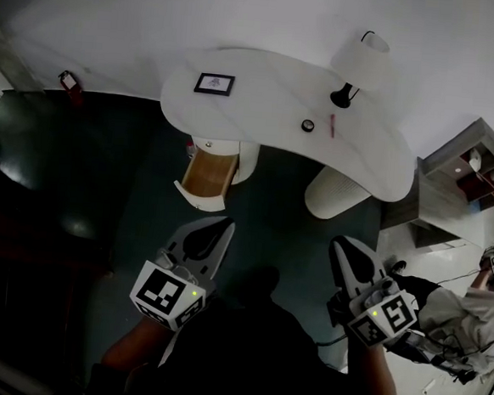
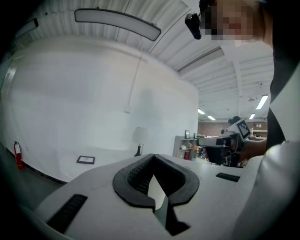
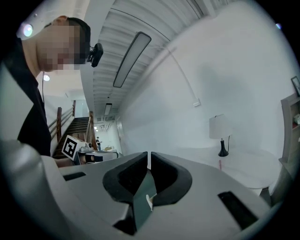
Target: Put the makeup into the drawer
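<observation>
Near the tabletop [image 1: 264, 83] front edge beside the lamp [image 1: 358, 65] sit a round makeup pot [image 1: 308, 126] and pink stick [image 1: 332, 125], drawer [image 1: 208, 171] open below, left gripper [image 1: 226, 225] and right gripper [image 1: 339, 240] both closed, empty, well apart from them.

Frame [image 1: 214, 83] left and lamp [image 1: 360, 61] right on the table [image 1: 272, 92], drawer [image 1: 208, 174] beneath.

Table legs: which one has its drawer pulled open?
The left leg in the head view: its wood-lined drawer sticks out. The right leg is a plain white column.
</observation>
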